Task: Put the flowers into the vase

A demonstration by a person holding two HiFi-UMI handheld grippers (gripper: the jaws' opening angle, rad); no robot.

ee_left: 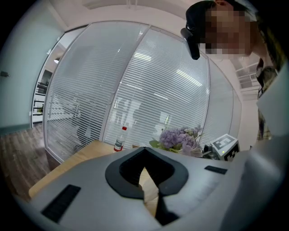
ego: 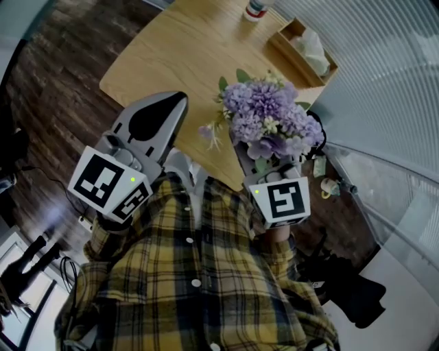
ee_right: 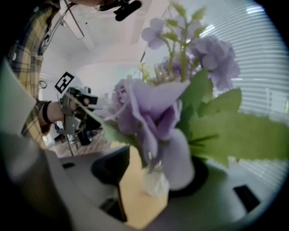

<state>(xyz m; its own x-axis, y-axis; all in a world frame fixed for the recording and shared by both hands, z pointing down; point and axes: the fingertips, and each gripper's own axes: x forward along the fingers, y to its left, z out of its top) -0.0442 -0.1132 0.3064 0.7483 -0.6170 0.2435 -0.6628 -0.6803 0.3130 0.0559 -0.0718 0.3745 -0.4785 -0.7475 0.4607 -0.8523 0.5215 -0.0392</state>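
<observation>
Standing up from between the tongs of the right gripper (ee_right: 160, 153), the flowers (ego: 271, 127) sit over the near corner of the table (ego: 171, 62), at about 3 o'clock from the middle of the head view. Those tongs are spread wide with the blooms between them. Petals hide the tips, so I cannot tell whether they pinch the stems.

The table's rounded edge runs from 10 o'clock down to the corner under the bunch, then up toward 1 o'clock. A wooden box (ego: 280, 46) holding something white sits just inside that edge. A bottle (ego: 257, 8) stands at 12 o'clock (only its lower part shows). Open wood lies between these and the flowers.

Dark plank floor (ego: 62, 89) lies beyond the edge from 9 to 11 o'clock, and slatted blinds (ego: 384, 68) close the side from 1 to 3 o'clock.

The left gripper (ee_left: 144, 149), at 9 o'clock of the bunch and well apart from it, has its tongs pressed together on nothing.

The flowers are a round bunch of lilac and purple heads with cream flecks and green leaves at the far rim. One paler bloom juts toward 9 o'clock.
</observation>
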